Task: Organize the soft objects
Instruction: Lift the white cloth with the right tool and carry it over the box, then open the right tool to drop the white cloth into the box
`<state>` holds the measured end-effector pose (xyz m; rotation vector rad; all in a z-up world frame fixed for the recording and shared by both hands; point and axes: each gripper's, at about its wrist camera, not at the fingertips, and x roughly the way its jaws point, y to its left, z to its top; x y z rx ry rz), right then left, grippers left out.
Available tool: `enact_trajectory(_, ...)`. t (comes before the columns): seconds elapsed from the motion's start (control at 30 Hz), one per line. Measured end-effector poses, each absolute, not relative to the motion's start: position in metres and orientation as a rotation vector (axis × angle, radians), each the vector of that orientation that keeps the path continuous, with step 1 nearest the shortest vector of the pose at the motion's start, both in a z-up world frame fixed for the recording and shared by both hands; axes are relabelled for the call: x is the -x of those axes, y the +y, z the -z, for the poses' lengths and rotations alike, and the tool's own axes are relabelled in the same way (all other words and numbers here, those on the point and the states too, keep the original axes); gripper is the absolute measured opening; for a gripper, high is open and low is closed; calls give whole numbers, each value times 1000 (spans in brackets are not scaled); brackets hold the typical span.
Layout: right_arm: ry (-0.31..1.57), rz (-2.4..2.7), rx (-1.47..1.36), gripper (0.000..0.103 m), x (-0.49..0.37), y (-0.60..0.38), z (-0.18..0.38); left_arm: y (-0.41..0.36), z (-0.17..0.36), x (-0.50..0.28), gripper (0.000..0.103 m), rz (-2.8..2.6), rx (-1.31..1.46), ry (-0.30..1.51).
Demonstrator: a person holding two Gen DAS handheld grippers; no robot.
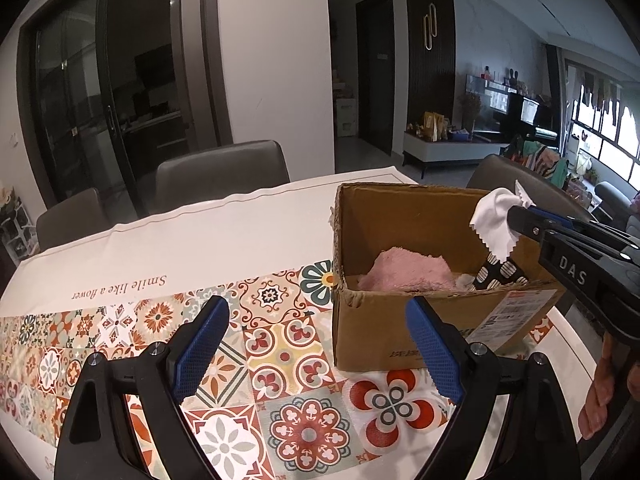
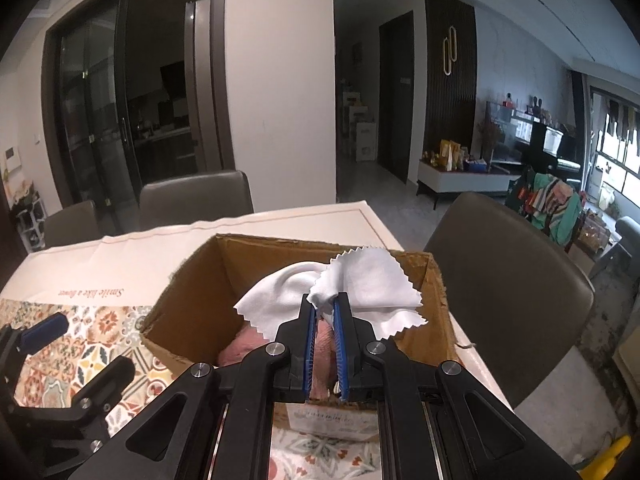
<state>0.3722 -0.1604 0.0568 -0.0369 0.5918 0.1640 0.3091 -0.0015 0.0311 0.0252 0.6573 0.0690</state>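
An open cardboard box (image 1: pixel 400 216) (image 2: pixel 188 280) stands on the tiled tablecloth. Inside it lie a pink fluffy cloth (image 1: pixel 408 274) (image 2: pixel 240 350) and a black-and-white patterned piece (image 1: pixel 498 274). My right gripper (image 2: pixel 325 304) (image 1: pixel 516 216) is shut on a white cloth with zigzag edges (image 2: pixel 360 284) (image 1: pixel 494 216) and holds it above the box's opening. My left gripper (image 1: pixel 316 344) (image 2: pixel 76 344) stands open over the tablecloth just left of the box, with nothing between its fingers.
The table (image 1: pixel 208 236) carries a white cloth with a tile-pattern band. Grey chairs (image 1: pixel 220 172) (image 2: pixel 508 280) stand behind and to the right of the table. A hand (image 1: pixel 600 392) holds the right gripper's handle.
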Motion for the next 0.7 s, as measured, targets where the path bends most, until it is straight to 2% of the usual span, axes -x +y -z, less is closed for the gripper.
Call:
enact_trajectory(0.27,653,-169,58,13,-393,-157,-44,-5,-26,-311,91,-74,-43,666)
enact_trajectory(0.33,664,-177,58,22,-395,-158,-42,-5,-26,-311,91,-74,-46,668)
enact_trajectory(0.4,665,-182,52,36,-394,-158,-41,-6,-25,-311,91,-71,-44,669)
enact_trajectory(0.7,653,-175,53,36,-379,-162,-46,-6,-29,-304,91,-67,-35,662)
